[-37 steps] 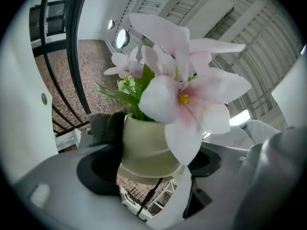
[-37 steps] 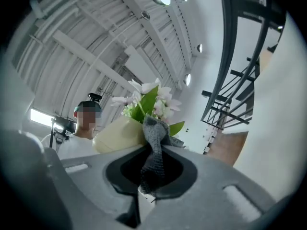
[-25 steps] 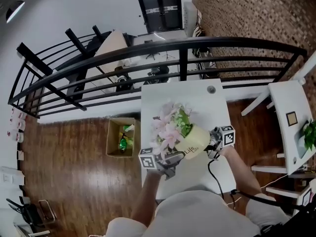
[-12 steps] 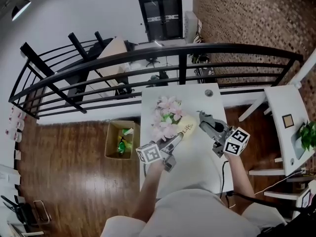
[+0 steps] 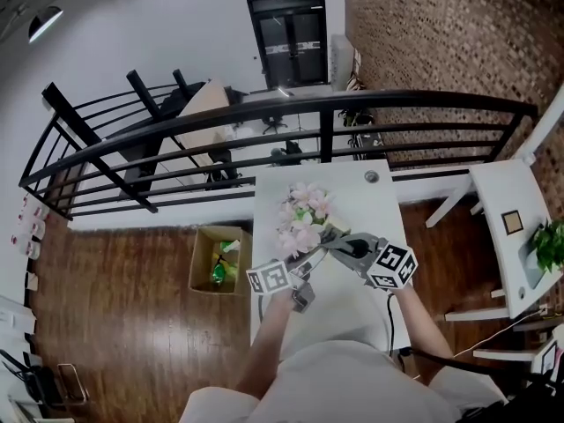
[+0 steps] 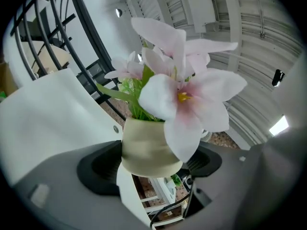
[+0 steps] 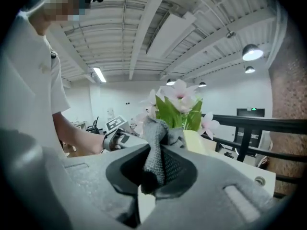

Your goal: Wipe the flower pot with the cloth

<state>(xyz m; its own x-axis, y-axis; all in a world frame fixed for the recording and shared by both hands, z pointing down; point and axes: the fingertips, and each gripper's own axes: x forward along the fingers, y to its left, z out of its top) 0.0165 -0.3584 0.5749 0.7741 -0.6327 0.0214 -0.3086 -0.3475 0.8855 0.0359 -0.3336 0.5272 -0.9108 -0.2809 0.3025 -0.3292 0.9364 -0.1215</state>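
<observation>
In the middle of the head view, the person holds both tools over the white table [image 5: 379, 192], just below the black railing [image 5: 326, 104]. The left gripper [image 5: 310, 256] reaches in from the lower left. In its own view the jaws stand partly apart, and their dark pads press on either side of the cream flower pot [image 6: 146, 147], gripping it near its base. Pink and white flowers [image 6: 184, 87] with green leaves rise from the pot and fill the upper centre of that view.

The right gripper [image 7: 153, 169] comes in from the lower right of the head view, and its tips meet the pot at the centre of the frame. Its jaws are clamped on a bunched grey cloth [image 7: 156, 157], which stands up between them directly in front of the pot. I cannot tell whether the cloth touches the pot. A cardboard box [image 5: 216, 258] sits on the wooden floor to the left of the table.
</observation>
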